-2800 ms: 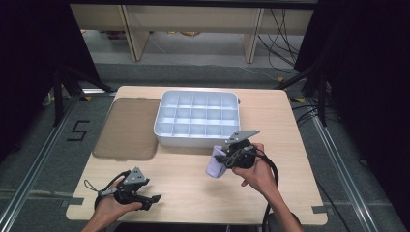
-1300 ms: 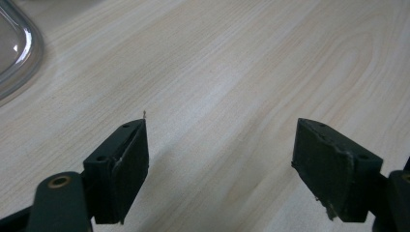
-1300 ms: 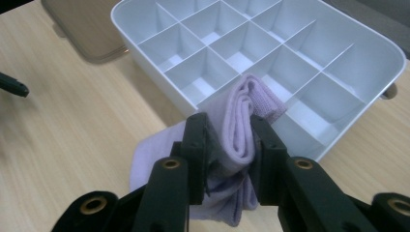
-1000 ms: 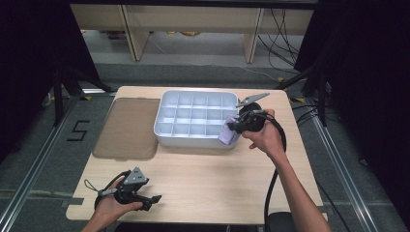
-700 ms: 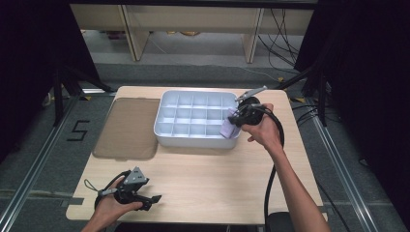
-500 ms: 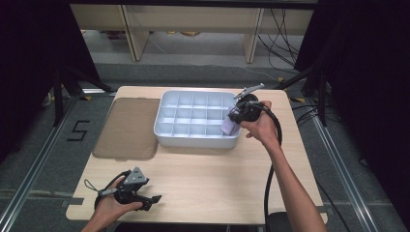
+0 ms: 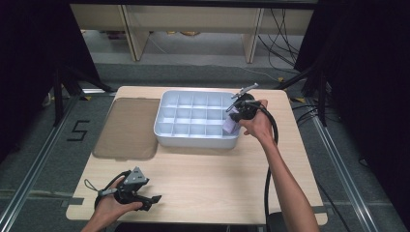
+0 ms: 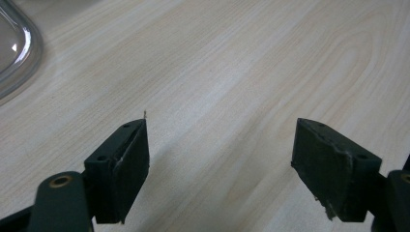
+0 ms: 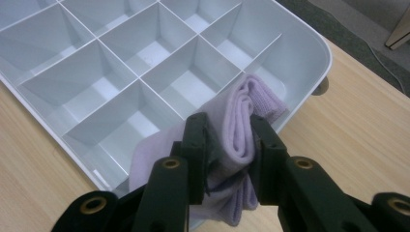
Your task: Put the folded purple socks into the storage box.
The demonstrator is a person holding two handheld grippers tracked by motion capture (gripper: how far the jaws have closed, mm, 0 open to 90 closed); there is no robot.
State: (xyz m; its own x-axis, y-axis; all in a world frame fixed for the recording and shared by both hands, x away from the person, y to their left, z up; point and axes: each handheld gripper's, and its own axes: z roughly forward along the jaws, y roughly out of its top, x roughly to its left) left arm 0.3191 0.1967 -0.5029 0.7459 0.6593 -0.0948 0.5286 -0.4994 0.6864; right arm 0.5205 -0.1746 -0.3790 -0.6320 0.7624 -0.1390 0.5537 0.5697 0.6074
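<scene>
A pale grey divided tray stands at the middle back of the wooden table. My right gripper is shut on a folded lilac cloth. It holds the cloth over the tray's right-hand compartments, and the cloth's far end dips into one by the rim. My left gripper rests low on the table at the front left, open, with nothing but bare wood between its pads.
A brown translucent lid lies flat to the left of the tray; its rounded corner shows in the left gripper view. Several tray compartments hold nothing. Bare tabletop stretches across the front middle and right. Shelving and cables stand beyond the table.
My right gripper has carried the lilac cloth from the table in front of the tray up to the tray's right side, then a little farther and lower over it. The left gripper stayed put.
</scene>
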